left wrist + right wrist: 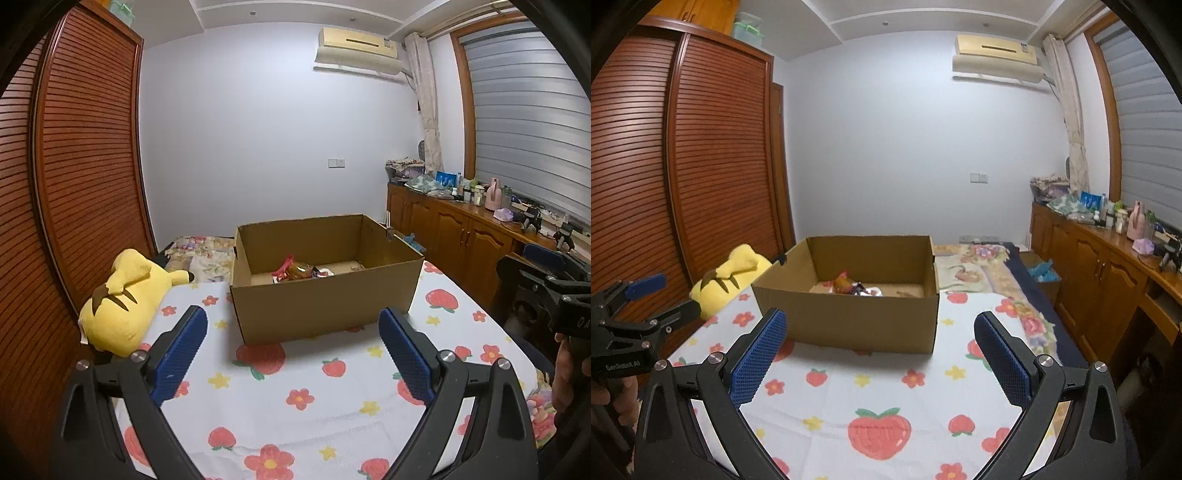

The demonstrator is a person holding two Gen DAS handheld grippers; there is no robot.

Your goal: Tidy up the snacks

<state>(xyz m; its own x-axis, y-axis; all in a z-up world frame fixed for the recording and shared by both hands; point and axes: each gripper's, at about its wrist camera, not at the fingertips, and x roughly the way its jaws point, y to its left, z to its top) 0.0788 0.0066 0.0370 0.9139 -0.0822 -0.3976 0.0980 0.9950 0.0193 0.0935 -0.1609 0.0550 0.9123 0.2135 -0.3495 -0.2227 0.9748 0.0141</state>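
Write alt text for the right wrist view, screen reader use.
An open cardboard box sits on a bed sheet printed with strawberries and flowers, a few snack packets lying on its floor. The right claw is open and empty in front of the box. A yellow plush toy lies left of the box, with the left claw at the left edge.

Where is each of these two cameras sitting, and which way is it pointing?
Left wrist view: rides the left gripper, facing the cardboard box across the bed; its own open blue fingers show, plus the right gripper at the right edge.
Right wrist view: rides the right gripper, facing the same box from further right; the left gripper shows at the left edge.
Shared: box, snacks inside, yellow plush.
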